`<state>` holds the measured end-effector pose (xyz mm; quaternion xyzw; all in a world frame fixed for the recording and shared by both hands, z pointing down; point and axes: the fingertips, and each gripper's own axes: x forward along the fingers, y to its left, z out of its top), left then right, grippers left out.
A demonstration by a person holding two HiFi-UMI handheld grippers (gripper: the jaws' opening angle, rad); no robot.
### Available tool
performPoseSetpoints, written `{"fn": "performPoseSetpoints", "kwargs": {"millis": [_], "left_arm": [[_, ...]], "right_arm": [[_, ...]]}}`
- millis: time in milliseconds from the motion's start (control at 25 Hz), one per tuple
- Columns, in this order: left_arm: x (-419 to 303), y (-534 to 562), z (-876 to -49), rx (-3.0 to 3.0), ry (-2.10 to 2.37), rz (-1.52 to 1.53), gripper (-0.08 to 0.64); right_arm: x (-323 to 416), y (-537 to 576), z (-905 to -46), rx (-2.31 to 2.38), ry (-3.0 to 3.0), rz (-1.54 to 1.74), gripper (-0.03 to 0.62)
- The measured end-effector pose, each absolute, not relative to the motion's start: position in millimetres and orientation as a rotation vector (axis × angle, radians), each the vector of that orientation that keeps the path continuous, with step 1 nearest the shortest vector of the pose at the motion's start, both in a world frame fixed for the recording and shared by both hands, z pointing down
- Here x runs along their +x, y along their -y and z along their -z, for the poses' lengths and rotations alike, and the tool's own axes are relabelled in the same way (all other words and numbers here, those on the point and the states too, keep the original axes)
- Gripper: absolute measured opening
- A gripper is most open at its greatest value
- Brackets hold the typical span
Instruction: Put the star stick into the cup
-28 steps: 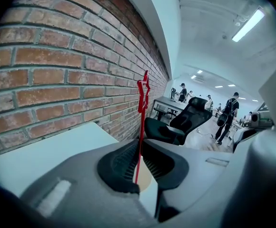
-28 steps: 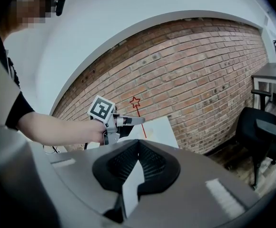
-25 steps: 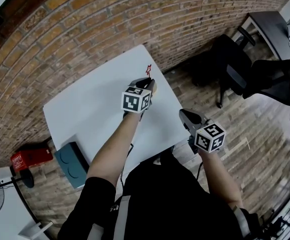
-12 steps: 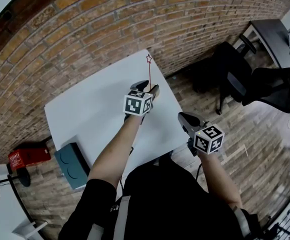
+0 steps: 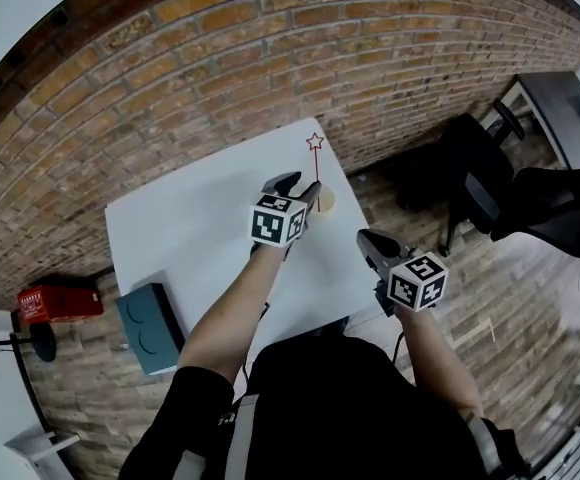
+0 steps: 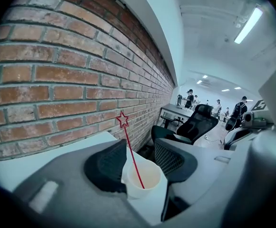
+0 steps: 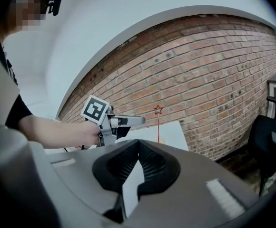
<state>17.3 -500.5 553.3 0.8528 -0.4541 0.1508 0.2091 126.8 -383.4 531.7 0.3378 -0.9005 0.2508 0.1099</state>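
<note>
A thin red star stick [image 5: 316,158] stands tilted in a small white paper cup [image 5: 326,200] near the far right corner of the white table [image 5: 190,228]. My left gripper [image 5: 301,186] sits just in front of the cup and its jaws are opening. In the left gripper view the cup [image 6: 143,182] and the stick [image 6: 131,151] lie between the spread pads, which do not touch them. My right gripper [image 5: 371,241] hovers off the table's right edge, shut and empty. From the right gripper view [image 7: 138,152] the stick [image 7: 158,123] rises beyond the left gripper [image 7: 128,121].
A brick wall [image 5: 270,58] runs behind the table. On the floor to the left are a teal box [image 5: 150,326] and a red object [image 5: 60,303]. Black office chairs [image 5: 480,163] stand to the right. The person's dark-clothed body fills the near foreground.
The left gripper, shut on the stick a second ago, has opened and let it go. The stick now stands free in the cup with more of its length showing. The right gripper stayed put.
</note>
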Motion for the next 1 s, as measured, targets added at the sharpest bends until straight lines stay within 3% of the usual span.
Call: {"fn": "performPoseSetpoints", "kwargs": {"millis": [720, 880, 1000], "left_arm": [[-13, 465, -472, 2.436, 1.482, -0.339, 0.085], [-26, 450, -468, 2.388, 1.564, -0.29, 0.017], [-39, 436, -465, 2.339, 1.612, -0.233, 0.006]], "right_arm": [[140, 427, -492, 0.985, 2.743, -0.605, 0.002], [147, 426, -480, 1.001, 2.768, -0.521, 0.0], [152, 425, -469, 1.031, 2.788, -0.412, 0.0]]}}
